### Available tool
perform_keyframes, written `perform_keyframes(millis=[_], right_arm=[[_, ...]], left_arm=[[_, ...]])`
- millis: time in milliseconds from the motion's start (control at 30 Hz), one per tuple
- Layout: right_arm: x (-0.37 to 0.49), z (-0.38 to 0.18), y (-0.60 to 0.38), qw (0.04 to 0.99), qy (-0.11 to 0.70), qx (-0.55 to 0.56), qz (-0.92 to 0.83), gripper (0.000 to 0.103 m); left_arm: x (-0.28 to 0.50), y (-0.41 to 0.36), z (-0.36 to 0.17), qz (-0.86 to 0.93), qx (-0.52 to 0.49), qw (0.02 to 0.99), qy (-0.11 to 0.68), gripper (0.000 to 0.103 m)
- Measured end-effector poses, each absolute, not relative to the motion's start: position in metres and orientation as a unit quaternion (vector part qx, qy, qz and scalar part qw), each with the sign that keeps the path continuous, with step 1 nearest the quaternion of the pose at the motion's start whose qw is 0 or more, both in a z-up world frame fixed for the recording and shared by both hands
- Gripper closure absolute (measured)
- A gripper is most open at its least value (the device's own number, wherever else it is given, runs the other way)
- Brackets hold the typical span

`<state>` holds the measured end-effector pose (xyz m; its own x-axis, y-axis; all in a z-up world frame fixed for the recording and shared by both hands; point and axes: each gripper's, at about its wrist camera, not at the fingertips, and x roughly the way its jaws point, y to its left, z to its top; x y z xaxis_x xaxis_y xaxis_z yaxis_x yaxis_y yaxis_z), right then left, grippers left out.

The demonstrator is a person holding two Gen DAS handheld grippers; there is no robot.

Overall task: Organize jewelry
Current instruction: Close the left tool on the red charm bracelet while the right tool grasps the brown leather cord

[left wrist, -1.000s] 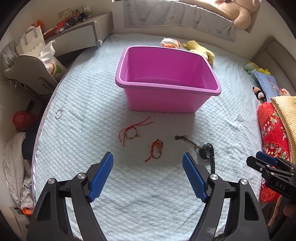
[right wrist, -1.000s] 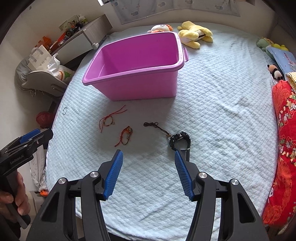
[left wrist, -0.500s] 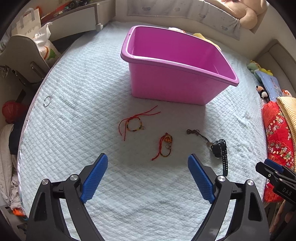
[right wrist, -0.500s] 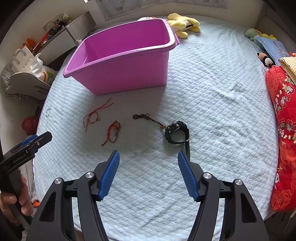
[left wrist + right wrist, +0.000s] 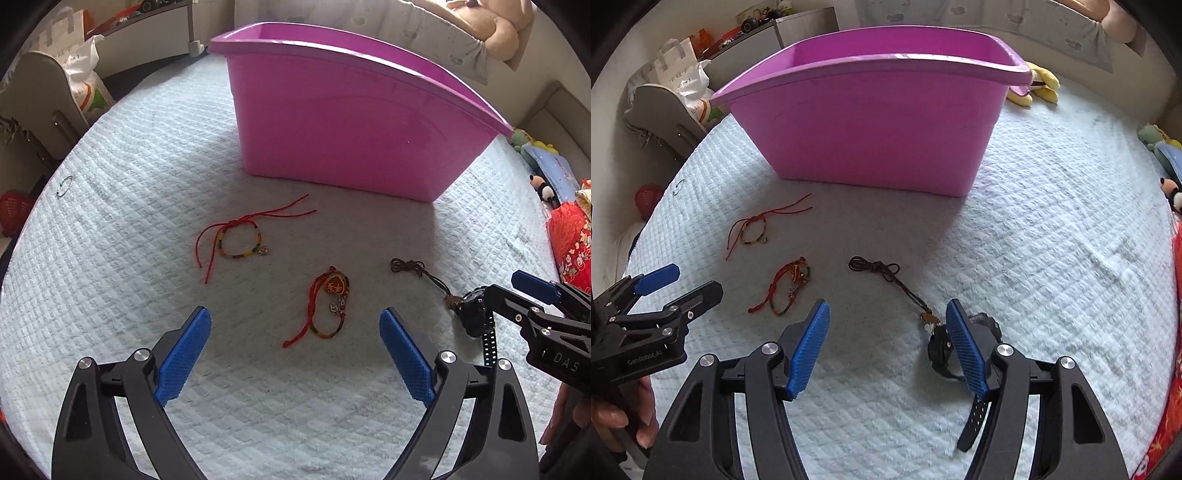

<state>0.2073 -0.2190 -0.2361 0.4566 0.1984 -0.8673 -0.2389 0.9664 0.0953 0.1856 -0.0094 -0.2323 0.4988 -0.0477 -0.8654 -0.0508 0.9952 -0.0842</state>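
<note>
On the pale blue bedspread lie a beaded bracelet with red strings (image 5: 240, 240) (image 5: 753, 229), a red cord bracelet with a pendant (image 5: 330, 302) (image 5: 790, 288), a brown cord necklace (image 5: 417, 269) (image 5: 882, 269) and a black watch (image 5: 472, 314) (image 5: 940, 349). A pink tub (image 5: 351, 140) (image 5: 871, 129) stands behind them. My left gripper (image 5: 293, 317) (image 5: 690, 282) is open low over the bed, and the red cord bracelet lies between its tips. My right gripper (image 5: 888, 306) (image 5: 513, 291) is open with nothing held. The necklace's pendant end is between its fingers, and its right finger partly hides the watch.
A small ring (image 5: 64, 184) (image 5: 679, 186) lies near the bed's left edge. Plush toys (image 5: 1038, 86) sit behind the tub, and a red patterned cushion (image 5: 569, 236) is at the right. A chair and bags (image 5: 37, 103) stand off the bed's left side.
Both grippers have come down close to the bedspread, so the jewelry looks larger and nearer. The left jaws have widened, the right ones a little. Nothing was picked up.
</note>
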Motion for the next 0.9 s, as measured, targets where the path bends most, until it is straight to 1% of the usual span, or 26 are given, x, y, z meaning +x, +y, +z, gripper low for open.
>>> perform_keyframes(millis=[167,300,533,900], right_arm=[[0.225,-0.27,-0.218,0.854,0.5,-0.021,0.145,0.04],[0.235,-0.286,-0.216,0.854,0.497,-0.024,0.154,0.04],[0.249,-0.3,-0.203,0.845,0.509,-0.051,0.155,0.04],[0.255,-0.315,-0.197,0.839,0.515,-0.083,0.156,0.04]], left_arm=[[0.193,-0.015,-0.265,0.014,-0.055,0.867,0.496,0.012],[0.194,-0.02,-0.278,0.022,-0.053,0.87,0.49,0.012],[0.197,-0.027,-0.295,0.029,-0.054,0.868,0.492,0.012],[0.206,-0.035,-0.309,0.028,-0.055,0.87,0.489,0.012]])
